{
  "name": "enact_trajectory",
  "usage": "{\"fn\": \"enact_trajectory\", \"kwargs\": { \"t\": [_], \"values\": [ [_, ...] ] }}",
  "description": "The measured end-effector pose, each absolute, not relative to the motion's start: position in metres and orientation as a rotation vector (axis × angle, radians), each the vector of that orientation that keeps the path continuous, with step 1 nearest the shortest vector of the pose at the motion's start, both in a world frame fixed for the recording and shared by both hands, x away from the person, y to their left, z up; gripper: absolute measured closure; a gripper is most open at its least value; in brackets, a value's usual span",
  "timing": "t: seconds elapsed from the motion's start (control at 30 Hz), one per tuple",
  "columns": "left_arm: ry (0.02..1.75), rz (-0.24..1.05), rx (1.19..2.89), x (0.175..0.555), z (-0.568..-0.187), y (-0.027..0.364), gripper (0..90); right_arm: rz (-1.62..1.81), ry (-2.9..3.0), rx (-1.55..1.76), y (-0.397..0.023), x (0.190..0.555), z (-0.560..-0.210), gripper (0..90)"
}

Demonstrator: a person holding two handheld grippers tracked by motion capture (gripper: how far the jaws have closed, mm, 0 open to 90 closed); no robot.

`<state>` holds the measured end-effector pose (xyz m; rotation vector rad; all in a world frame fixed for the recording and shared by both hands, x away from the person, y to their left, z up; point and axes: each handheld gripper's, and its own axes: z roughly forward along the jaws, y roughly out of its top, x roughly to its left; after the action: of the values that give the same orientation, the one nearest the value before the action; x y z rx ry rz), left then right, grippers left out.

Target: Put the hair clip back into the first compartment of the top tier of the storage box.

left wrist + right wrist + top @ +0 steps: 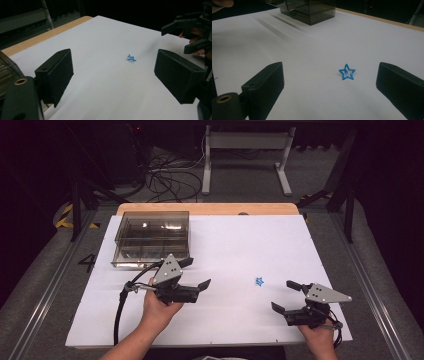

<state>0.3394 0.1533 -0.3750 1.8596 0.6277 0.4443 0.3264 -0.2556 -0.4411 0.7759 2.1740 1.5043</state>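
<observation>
Item: blue star clip [347, 72], lying just far-left of my spread right gripper [289, 296], nearer it than my spread left gripper [196, 273].

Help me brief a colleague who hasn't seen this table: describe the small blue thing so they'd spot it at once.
On the white table sheet, look right of centre, far from the smoky clear box at the back left. There, just ahead of the right hand-held gripper, lies a tiny star outline. It is the sheet's one blue item.

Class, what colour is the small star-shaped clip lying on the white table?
Blue. The star-shaped clip shows best in the right gripper view, as an open outline.
</observation>
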Motion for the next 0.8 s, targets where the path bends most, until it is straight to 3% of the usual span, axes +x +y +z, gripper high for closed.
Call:
{"fn": "enact_trajectory", "kwargs": {
  "t": [0.8],
  "values": [
    [0.599, 0.330, 1.935, 0.372, -0.397, 0.095, 26.7, 1.516, 2.171, 0.777, -0.260, 0.326, -0.441, 8.8]
  ]
}}
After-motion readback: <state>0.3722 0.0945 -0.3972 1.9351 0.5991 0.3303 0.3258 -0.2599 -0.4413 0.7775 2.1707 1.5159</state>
